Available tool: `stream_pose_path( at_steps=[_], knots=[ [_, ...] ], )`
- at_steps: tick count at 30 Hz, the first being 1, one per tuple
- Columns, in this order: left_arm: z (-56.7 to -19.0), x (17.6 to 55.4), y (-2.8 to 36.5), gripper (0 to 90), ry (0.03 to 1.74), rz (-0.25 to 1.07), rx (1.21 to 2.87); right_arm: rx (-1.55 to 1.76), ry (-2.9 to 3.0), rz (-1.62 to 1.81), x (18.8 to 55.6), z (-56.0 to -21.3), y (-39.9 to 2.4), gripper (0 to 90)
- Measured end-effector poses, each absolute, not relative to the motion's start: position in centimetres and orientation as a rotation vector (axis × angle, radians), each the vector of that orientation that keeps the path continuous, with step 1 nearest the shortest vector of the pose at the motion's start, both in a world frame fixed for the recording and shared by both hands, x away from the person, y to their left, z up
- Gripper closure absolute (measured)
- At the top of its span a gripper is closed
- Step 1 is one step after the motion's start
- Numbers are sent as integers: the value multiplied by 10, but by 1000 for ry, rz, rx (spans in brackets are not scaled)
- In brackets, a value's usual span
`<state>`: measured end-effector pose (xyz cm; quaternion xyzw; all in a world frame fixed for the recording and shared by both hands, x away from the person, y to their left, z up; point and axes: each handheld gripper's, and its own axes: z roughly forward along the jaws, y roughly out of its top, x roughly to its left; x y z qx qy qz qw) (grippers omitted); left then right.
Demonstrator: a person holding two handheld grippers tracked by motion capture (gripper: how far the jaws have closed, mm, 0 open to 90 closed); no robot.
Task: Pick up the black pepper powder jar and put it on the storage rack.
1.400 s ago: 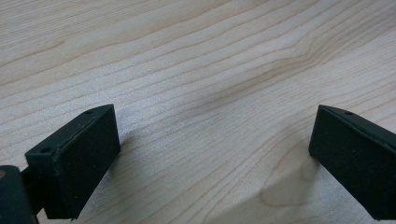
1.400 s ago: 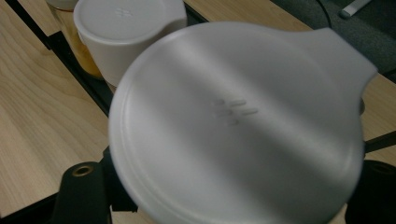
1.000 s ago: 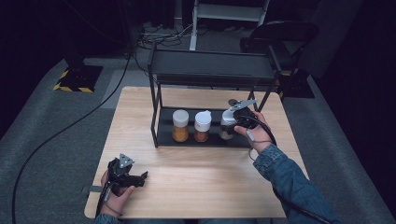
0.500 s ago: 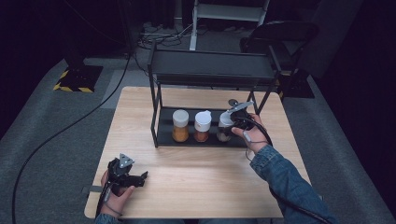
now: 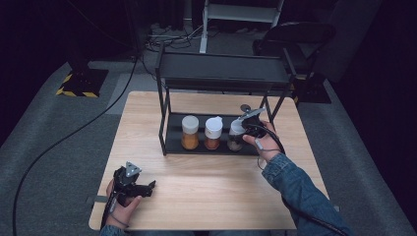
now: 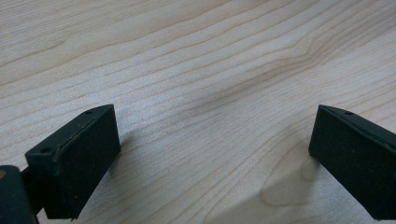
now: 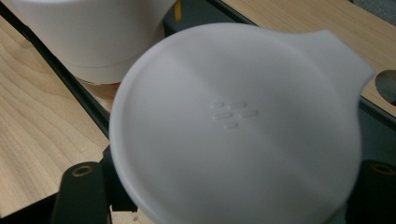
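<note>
No legible writing | 3 jars (image 5: 212,133), smooth white round lids, black metal rack (image 5: 221,73) at 12 o'clock | right gripper (image 5: 244,123) clamps rightmost jar (image 7: 236,121) | left gripper (image 6: 212,154) gapes wide over pale wood-grain table (image 5: 216,187)

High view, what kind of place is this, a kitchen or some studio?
Probably a recording studio, not a kitchen: a lit wooden table with a black spice rack stands amid dark surroundings, with a cable across grey carpet and hazard-striped tape.

three spice jars (image 5: 190,132) (image 5: 213,133) (image 5: 235,134), one black rack (image 5: 221,73), one table (image 5: 206,182), two grippers (image 5: 147,187) (image 5: 244,123).
</note>
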<state>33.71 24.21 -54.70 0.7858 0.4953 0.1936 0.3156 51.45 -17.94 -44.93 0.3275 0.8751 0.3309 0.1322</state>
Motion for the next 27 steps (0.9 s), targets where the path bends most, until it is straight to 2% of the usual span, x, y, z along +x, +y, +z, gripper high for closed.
stream_pose_path(
  at_steps=[9,19,27],
  knots=[
    [-547,337,242,17,1305,509,2070,983,2530,996,516,-451,-182,285],
    [-547,337,242,17,1305,509,2071,1053,2505,1021,512,-439,-190,137],
    [-547,337,242,17,1303,509,2074,1004,2470,1056,497,-420,-198,101]
  ],
)
